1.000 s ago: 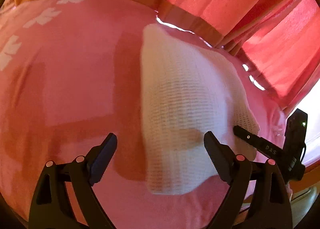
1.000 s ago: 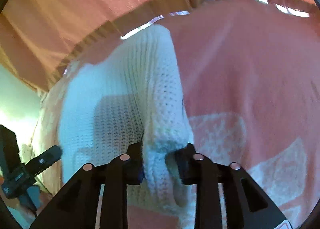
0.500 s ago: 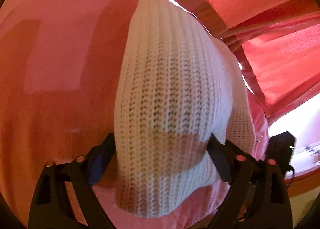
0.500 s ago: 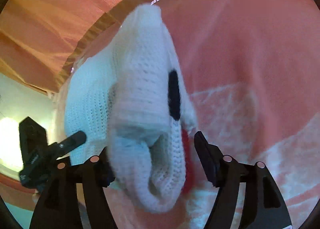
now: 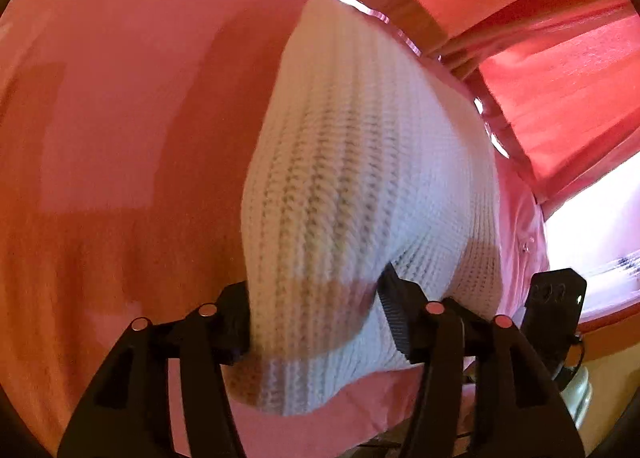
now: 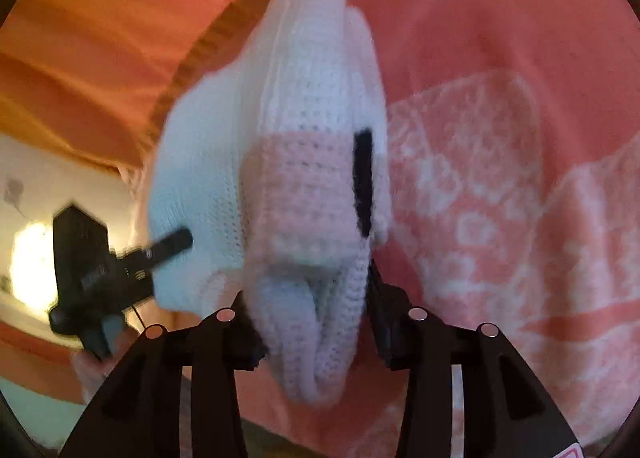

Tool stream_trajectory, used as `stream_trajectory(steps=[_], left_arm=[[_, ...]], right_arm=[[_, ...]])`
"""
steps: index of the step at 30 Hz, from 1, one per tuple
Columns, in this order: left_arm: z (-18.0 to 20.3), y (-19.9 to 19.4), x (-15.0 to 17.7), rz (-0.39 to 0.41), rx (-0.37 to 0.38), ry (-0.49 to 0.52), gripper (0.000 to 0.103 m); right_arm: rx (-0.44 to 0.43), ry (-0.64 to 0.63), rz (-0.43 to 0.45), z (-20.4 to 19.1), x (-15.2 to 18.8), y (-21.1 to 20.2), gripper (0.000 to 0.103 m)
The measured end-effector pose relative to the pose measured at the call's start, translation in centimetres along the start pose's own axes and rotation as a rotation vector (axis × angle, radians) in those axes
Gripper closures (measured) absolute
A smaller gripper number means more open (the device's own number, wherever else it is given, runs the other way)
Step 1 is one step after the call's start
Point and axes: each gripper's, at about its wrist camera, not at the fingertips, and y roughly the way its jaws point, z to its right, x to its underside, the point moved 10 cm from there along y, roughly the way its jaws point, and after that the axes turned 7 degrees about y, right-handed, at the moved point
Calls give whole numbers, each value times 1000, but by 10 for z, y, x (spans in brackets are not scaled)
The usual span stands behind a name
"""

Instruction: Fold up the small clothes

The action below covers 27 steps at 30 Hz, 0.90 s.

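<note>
- The white chunky-knit folded garment [image 5: 360, 197] is lying on the pink bedspread with its pale white pattern [image 6: 500, 197], near the spread's far edge by the red-orange curtains [image 5: 560, 57].
- A second ago the left gripper [image 5: 312, 322] was parked wide open short of the knit; now its near end is bunched between the jaws, which have just been closing, and both pads look pressed in.
- The right gripper [image 6: 316, 322] was let go and shifted: its jaws were opened, then closed again on a thick rolled edge with a black patch [image 6: 362, 181].
- Both near corners seem to be grabbed now, so the next fold across the bedspread is probably set up.
- Slippage of the bulky roll can't be ruled out.
</note>
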Motion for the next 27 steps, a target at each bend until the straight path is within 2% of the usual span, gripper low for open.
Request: stream_trajectory(steps=[2, 5, 6, 7, 8, 11, 14, 15, 16, 20, 22, 25, 27], left_arm=[[11, -18, -5, 48, -43, 63, 37], [27, -38, -21, 166, -166, 157, 30], [32, -41, -26, 195, -220, 198, 30], [36, -44, -31, 220, -271, 232, 30], [42, -43, -35, 246, -328, 271, 29], [44, -33, -43, 248, -407, 317, 30], [37, -19, -43, 209, -456, 314, 30], [36, -14, -43, 197, -469, 316, 30], [34, -18, -36, 193, -471, 320, 29], [31, -20, -32, 197, -486, 323, 29], [32, -18, -31, 197, -489, 326, 29], [32, -18, -30, 194, -484, 319, 27], [32, -19, -30, 199, -438, 291, 25]], right_arm=[[4, -42, 103, -7, -14, -24, 51], [-10, -44, 217, -16, -33, -47, 50], [-12, -48, 245, -19, -37, -49, 59], [-2, -93, 286, -29, -40, -53, 73], [25, -155, 310, -38, -42, -55, 103], [69, -288, 302, -69, -39, -34, 102], [232, -293, 243, -43, -43, 1, 102], [234, -258, 213, -29, -45, 7, 102], [200, -226, 220, -28, -49, 5, 102], [164, -243, 299, -42, -50, -23, 100], [165, -221, 315, -34, -48, -32, 94], [128, -166, 262, -28, -39, -23, 78], [92, -153, 246, -28, -36, -22, 67]])
